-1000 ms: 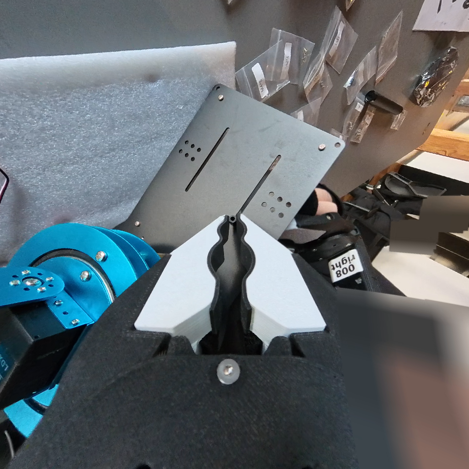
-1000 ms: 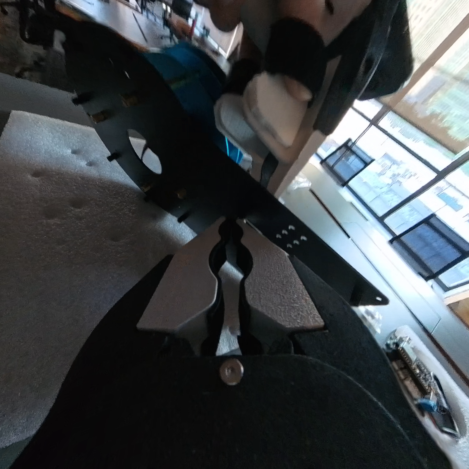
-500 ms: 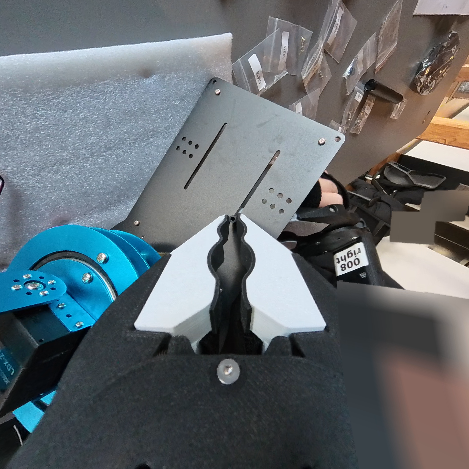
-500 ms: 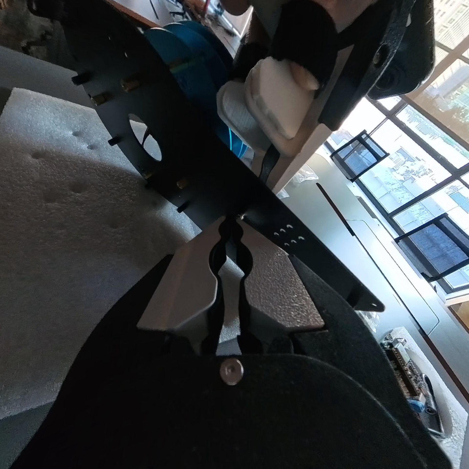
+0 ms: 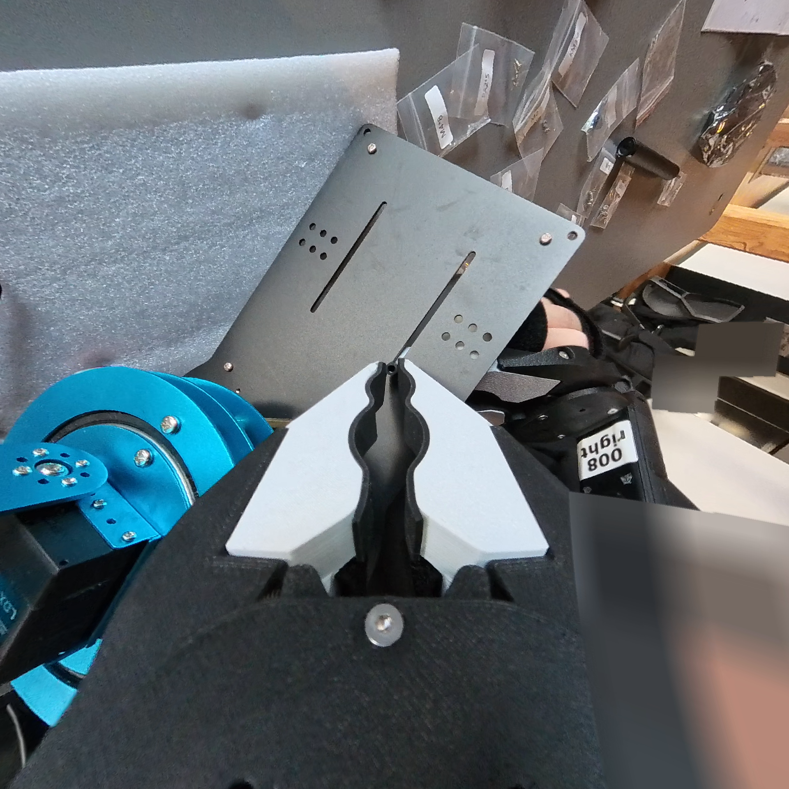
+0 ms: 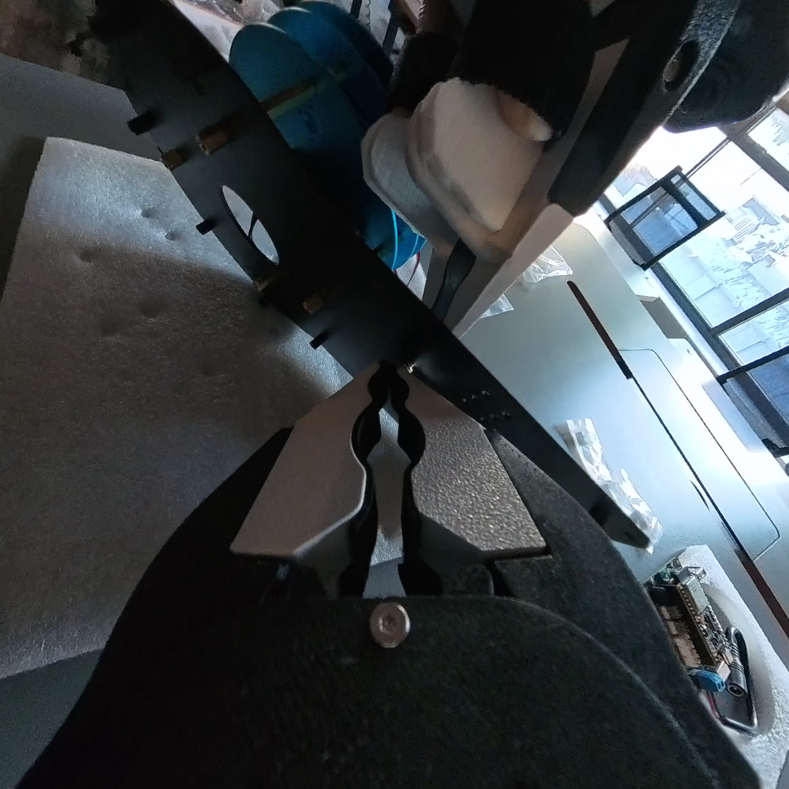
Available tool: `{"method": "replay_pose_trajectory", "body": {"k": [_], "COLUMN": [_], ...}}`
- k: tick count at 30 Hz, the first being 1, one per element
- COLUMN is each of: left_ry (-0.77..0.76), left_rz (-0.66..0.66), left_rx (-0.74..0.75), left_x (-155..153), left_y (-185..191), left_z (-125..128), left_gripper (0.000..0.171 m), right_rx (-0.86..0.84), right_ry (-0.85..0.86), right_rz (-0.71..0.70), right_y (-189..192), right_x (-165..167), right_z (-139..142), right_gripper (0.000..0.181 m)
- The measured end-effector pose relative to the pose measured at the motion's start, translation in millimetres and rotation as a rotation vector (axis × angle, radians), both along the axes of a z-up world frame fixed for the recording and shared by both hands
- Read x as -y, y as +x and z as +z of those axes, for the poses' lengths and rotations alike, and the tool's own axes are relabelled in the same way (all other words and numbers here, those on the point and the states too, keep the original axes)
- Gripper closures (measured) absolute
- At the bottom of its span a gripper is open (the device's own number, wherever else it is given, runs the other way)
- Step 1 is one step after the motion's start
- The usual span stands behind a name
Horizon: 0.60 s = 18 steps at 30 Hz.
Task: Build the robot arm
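- We held the left gripper [image 5: 390, 370] with its white fingers [image 5: 311, 465] drawn nearly together, pinching something small and dark at the tips; its black body filled the lower frame
- We held the right gripper [image 6: 389, 370] likewise nearly closed, its grey fingers [image 6: 465, 478] meeting at the tips; a bare wrist in a dark cuff [image 5: 559, 328] showed behind it

grey table [image 5: 427, 25], white foam sheet [image 5: 149, 192], clear bags [image 5: 461, 102]

tilted black plate [image 5: 410, 256] blocks ahead; blue discs [image 5: 141, 431] crowd its left; foam sheet [image 6: 106, 341] open.
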<state>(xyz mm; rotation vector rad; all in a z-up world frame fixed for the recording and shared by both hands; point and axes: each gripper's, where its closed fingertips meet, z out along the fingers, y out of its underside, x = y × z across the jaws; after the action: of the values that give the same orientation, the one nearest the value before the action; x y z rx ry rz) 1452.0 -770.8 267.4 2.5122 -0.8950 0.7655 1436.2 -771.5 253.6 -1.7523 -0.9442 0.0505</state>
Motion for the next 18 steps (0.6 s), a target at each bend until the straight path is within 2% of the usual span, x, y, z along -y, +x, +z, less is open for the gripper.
{"method": "replay_pose_trajectory", "body": {"k": [7, 18], "left_ry": [0.015, -0.036], "left_rz": [-0.048, -0.009], "left_rx": [-0.034, -0.021], "left_x": [4.9, 4.3], "left_y": [-1.1, 0.5], "left_z": [-1.8, -1.9], "left_gripper": [0.168, 0.168], "right_rx": [0.067, 0.063], "right_ry": [-0.040, -0.032], "right_rz": [0.006, 0.014], "right_y": [-0.3, -1.8], "right_x": [-0.2, -1.3], "right_z": [-2.0, -3.5], "right_gripper": [0.181, 0.181]}}
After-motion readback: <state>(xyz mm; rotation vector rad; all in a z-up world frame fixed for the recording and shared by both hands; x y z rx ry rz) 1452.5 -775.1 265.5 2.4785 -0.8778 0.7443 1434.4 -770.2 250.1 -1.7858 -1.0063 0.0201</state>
